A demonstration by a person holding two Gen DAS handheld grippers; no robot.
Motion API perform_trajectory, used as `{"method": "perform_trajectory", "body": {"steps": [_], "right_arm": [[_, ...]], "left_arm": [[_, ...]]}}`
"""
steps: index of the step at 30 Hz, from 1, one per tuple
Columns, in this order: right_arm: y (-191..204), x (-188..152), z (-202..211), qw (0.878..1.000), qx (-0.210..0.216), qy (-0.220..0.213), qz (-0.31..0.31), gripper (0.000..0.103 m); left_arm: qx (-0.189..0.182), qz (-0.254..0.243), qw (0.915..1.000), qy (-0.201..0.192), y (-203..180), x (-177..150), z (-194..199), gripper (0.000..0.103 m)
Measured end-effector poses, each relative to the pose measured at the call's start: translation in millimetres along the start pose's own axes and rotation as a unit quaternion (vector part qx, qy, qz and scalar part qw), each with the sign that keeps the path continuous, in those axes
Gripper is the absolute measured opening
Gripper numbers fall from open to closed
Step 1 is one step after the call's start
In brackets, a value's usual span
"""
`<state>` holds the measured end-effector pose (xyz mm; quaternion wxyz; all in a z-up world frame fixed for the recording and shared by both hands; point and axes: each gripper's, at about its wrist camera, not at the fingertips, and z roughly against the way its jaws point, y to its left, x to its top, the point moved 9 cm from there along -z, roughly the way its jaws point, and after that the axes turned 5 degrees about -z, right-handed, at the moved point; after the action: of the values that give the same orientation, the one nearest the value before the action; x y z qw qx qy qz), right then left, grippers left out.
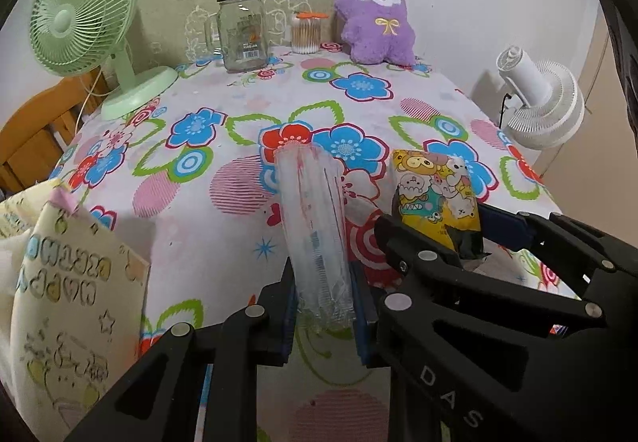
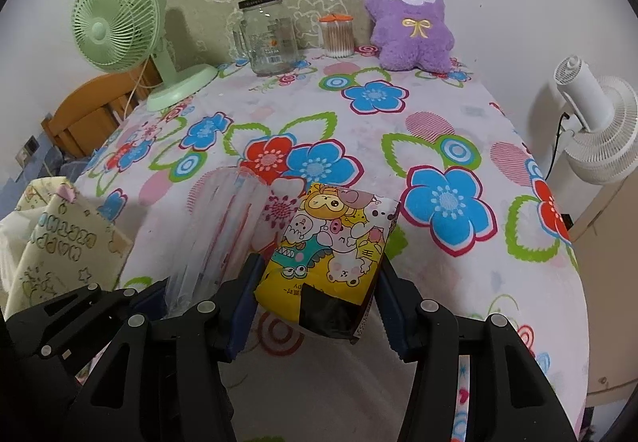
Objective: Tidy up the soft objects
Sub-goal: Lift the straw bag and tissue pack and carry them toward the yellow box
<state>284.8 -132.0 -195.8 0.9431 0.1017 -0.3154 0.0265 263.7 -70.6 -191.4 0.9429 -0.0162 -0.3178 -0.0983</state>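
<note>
Over the floral table [image 1: 223, 242], each hand-held gripper clamps something: left [image 1: 323, 316] a clear sleeve [image 1: 315, 234], right [image 2: 319, 306] a cartoon packet [image 2: 335, 238].

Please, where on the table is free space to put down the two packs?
The middle of the floral tablecloth is bare, between the grippers and the back row. That row is crowded: green fan, glass jar, cotton swabs, purple plush.

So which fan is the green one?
The green fan stands on the table at the back left, beside the glass jar. The other fan is white and sits off the table's right edge.
</note>
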Motion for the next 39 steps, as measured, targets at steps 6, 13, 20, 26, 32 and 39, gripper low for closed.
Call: {"method": "perform_trajectory", "body": {"steps": [6, 13, 20, 26, 32, 39], "right_arm": [[6, -6, 17, 1.000, -0.001, -0.010, -0.002, 0.057], [12, -12, 42, 1.000, -0.006, -0.026, -0.002, 0.057], [17, -17, 72, 0.999, -0.009, -0.046, -0.008, 0.057], [23, -22, 96, 0.998, -0.011, -0.062, -0.008, 0.057], [30, -26, 122, 0.997, -0.011, -0.082, -0.004, 0.057], [40, -28, 152, 0.995, -0.009, -0.103, -0.002, 0.057]], "left_arm": [[0.000, -0.001, 0.9999, -0.014, 0, -6, 20, 0.022], [-0.002, -0.006, 0.9996, -0.029, -2, -11, 43, 0.022], [0.000, -0.008, 0.9988, -0.049, -4, -15, 70, 0.022], [0.002, -0.013, 0.9978, -0.064, -6, -20, 93, 0.022], [0.007, -0.021, 0.9964, -0.081, -7, -24, 117, 0.022], [0.018, -0.032, 0.9945, -0.098, -8, -27, 146, 0.022]]}}
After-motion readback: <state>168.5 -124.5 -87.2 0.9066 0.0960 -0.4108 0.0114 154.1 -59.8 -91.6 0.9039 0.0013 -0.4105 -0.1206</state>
